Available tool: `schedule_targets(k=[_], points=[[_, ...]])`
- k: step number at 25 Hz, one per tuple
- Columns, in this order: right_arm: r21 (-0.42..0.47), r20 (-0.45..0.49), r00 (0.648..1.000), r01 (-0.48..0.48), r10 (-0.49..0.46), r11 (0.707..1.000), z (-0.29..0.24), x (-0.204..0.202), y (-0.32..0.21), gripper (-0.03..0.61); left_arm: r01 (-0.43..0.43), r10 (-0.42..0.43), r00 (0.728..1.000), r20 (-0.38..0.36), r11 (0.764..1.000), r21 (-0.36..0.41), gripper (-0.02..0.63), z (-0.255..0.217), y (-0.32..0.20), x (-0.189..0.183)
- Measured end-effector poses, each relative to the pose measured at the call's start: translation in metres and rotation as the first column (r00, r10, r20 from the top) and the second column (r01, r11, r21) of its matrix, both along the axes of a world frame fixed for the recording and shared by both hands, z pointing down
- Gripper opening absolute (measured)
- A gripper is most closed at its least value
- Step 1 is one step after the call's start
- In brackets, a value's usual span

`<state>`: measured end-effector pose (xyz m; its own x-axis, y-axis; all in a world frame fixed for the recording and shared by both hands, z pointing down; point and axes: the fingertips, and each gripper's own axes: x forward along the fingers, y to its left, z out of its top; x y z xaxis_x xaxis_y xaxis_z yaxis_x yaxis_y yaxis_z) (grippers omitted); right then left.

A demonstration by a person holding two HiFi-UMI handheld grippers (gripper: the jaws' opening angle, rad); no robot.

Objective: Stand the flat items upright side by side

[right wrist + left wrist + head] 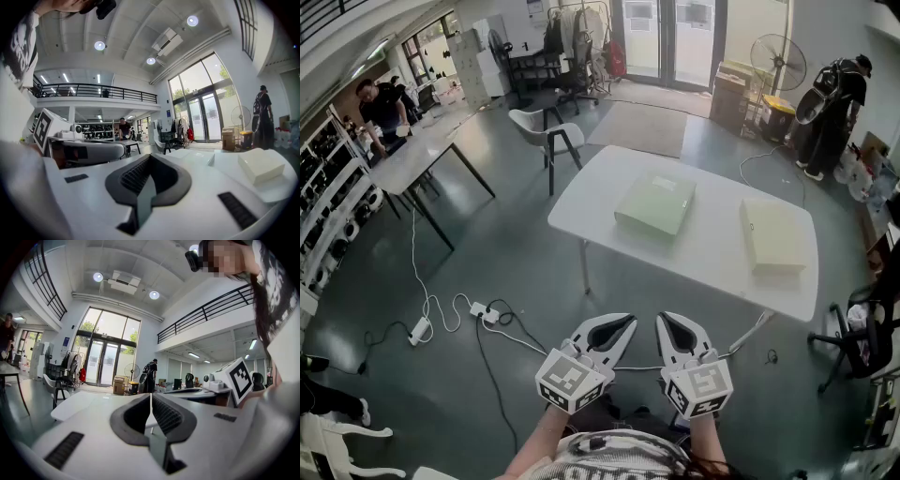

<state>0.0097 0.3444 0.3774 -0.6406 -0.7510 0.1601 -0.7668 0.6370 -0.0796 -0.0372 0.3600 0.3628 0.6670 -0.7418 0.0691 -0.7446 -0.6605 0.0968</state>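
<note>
Green box [654, 206], cream box [773, 236] on table [712, 255], grey floor [511, 248], left hand-held gripper [627, 321], right hand-held gripper [662, 320] closed, empty

What lies on the table [714, 242]
Left box [655, 206] and right box [772, 236] lie flat, well apart — a chair [546, 131] stands behind the left corner.

The right gripper [150, 157] has its jaws closed together with nothing between them. Beyond it, a pale flat box [260, 164] lies on the white table [226, 163] at right, and a second box [197, 156] lies flat farther back.
</note>
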Motion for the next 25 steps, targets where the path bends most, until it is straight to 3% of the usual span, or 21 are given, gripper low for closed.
schedule_targets(k=[12, 25], points=[[-0.015, 0.022, 1.0, -0.004, 0.004, 1.0, 0.004, -0.04, -0.025, -0.003, -0.02, 0.02, 1.0, 0.004, 1.0, -0.006, 0.02, 0.004, -0.022, -0.038], [-0.056, -0.002, 0.997, -0.079, 0.079, 0.995, 0.02, -0.063, -0.048, -0.003, -0.065, 0.065, 0.998, 0.0, 0.997, -0.04, 0.02, 0.023, -0.048, -0.078]])
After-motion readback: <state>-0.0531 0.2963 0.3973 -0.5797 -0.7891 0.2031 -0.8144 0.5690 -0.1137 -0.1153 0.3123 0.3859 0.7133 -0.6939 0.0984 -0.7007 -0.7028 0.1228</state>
